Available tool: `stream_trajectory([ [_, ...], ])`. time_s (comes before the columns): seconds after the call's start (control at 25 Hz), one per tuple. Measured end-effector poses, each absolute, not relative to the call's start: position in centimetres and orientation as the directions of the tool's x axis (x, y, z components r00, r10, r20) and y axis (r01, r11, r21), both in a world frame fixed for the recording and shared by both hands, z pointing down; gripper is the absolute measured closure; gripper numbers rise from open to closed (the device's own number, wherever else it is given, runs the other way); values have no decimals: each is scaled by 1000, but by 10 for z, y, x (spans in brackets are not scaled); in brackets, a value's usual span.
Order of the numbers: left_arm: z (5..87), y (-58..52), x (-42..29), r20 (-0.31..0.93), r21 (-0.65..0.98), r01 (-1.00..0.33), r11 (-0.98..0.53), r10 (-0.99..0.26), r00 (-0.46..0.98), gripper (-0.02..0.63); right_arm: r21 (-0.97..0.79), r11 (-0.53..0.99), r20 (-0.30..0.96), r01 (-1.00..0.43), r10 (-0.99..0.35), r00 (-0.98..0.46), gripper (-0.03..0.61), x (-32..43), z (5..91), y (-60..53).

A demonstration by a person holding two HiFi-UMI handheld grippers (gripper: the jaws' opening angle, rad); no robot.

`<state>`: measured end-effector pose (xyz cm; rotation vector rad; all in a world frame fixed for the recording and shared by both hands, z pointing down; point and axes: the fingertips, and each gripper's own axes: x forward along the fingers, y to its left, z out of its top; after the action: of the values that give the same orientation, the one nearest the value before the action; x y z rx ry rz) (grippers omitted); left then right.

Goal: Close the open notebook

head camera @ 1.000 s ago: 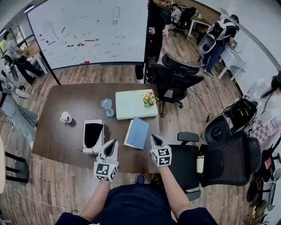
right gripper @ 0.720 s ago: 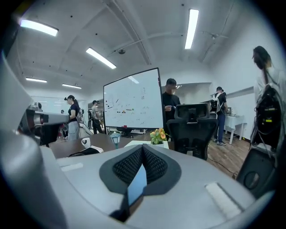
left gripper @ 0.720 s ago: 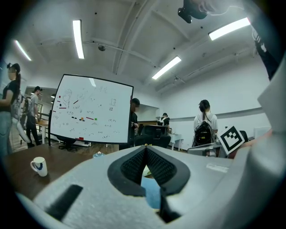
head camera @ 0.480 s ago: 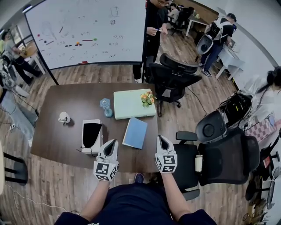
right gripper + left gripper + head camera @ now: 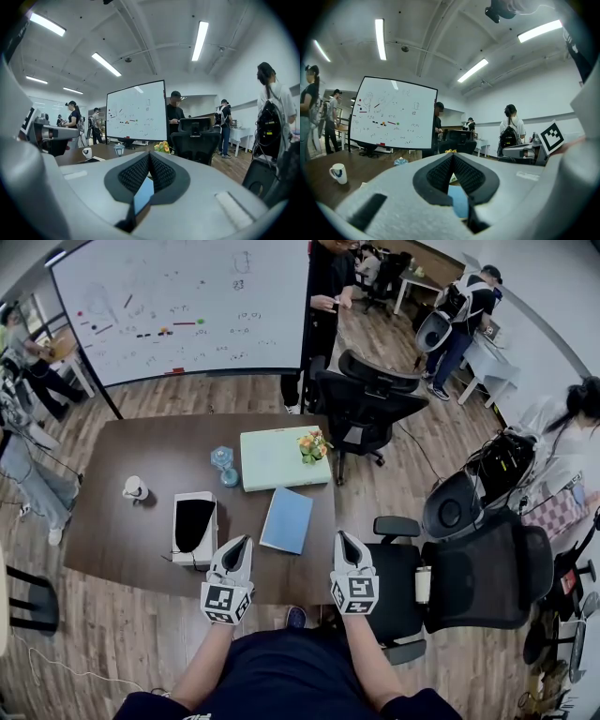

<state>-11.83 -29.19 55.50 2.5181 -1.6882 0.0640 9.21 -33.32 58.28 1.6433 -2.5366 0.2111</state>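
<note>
Notebook (image 5: pixel 288 519) lies flat on the table (image 5: pixel 122 549), close to the near edge and not far from the right edge. Only its blue cover shows on top, with a thin white strip down its left side. No open pages show, so it looks shut, and I think the job is done or almost done.

Its long side runs from the near edge toward the far edge, tipped a little to the right. It sits ahead of both grippers and between them. The left gripper (image 5: pixel 241 545) is over the near edge, just left of the notebook's near corner. The right gripper (image 5: pixel 345 540) is by the table's near right corner, a bit past the right edge. The left one looks a little nearer to the notebook, but there is not much in it.

Both grippers are clenched. In each gripper view the black pads meet at the tips and nothing is held between them. A bit of blue notebook shows through the small gap lower down.

A white box (image 5: pixel 195 526) lies left of the notebook. A green pad (image 5: pixel 278 457) with flowers (image 5: pixel 314 444) lies behind it.
</note>
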Motion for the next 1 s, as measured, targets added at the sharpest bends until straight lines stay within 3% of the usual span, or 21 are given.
stream_trajectory([
  [1.0,558,-288,-110,100,68,-921,-383,-916,388,627,-28,446,111,-895,-888,-446,572,93,561,-313],
])
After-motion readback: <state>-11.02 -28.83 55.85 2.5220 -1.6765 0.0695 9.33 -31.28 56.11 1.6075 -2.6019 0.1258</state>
